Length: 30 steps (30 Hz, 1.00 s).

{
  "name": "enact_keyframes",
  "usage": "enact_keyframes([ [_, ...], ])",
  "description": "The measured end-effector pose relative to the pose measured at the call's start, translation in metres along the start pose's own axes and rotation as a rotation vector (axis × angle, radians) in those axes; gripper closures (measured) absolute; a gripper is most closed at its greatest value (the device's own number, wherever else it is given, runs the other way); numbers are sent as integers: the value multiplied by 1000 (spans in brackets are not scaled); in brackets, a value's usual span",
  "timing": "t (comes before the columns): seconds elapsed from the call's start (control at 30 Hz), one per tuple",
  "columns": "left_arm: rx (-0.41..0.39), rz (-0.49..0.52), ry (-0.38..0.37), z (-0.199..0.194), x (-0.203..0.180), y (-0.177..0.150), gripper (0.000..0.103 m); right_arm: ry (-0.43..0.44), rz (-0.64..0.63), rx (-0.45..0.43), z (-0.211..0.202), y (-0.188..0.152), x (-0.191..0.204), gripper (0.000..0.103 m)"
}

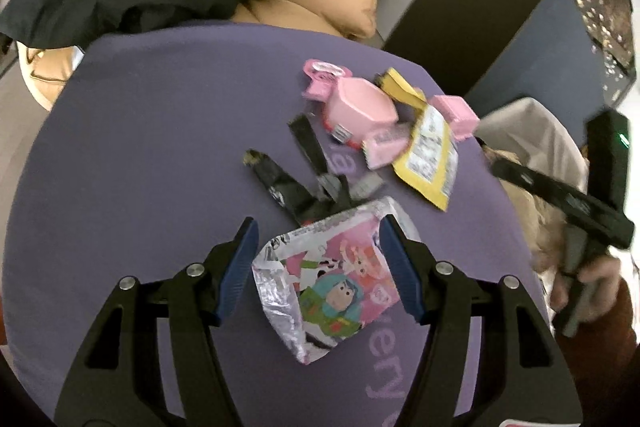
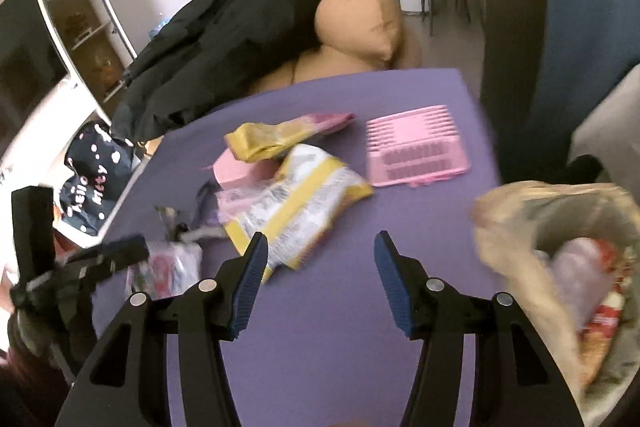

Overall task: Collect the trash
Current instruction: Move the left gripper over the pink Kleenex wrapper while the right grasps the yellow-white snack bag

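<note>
- Broadly, the purple cloth-covered table (image 1: 160, 131) fills both my views, with a heap of black clothing (image 2: 224, 43) over tan cushions (image 2: 360, 23) beyond its far edge.
- To my right, a crinkled beige plastic trash bag (image 2: 560, 227) stands open at the table's right edge, with red and white wrappers lying inside it.
- A pink ribbed plastic tray (image 2: 416, 147) lies flat near the far right corner, apart from the other litter.
- A yellow and white foil snack packet (image 2: 300, 211) lies crumpled near the middle, touching a pink cardboard toy box (image 1: 360, 107); a second yellow wrapper (image 2: 280, 135) rests just behind them.
- Several black torn strips (image 1: 304, 183) lie between the pink box and my left side.
- A silver and pink cartoon-printed foil wrapper (image 1: 324, 279) lies flat on the cloth, between the pads of my left gripper (image 1: 316, 263), whose jaws are spread wide either side of it, gripping nothing.
- My right gripper (image 2: 320, 267) is also gaping wide and empty, above bare cloth, its left pad just beside the yellow and white packet's near corner.
</note>
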State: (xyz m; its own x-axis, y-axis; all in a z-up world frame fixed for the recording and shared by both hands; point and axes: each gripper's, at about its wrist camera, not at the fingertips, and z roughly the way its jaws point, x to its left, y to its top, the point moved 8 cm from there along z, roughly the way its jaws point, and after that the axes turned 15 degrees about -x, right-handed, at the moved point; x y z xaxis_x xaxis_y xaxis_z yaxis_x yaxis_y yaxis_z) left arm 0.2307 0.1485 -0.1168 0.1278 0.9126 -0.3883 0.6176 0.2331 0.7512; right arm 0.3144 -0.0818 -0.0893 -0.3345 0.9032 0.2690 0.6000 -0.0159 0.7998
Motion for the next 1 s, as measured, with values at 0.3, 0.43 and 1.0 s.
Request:
enact_keyframes([
  [0.3, -18, 10, 2, -18, 9, -5, 43, -115, 83, 9, 60, 3, 5, 50],
  [0.43, -38, -26, 29, -21, 22, -2, 43, -96, 7, 38, 63, -7, 11, 50],
  [1.0, 105, -8, -123, -9, -25, -34, 43, -68, -67, 119, -3, -34, -30, 50],
])
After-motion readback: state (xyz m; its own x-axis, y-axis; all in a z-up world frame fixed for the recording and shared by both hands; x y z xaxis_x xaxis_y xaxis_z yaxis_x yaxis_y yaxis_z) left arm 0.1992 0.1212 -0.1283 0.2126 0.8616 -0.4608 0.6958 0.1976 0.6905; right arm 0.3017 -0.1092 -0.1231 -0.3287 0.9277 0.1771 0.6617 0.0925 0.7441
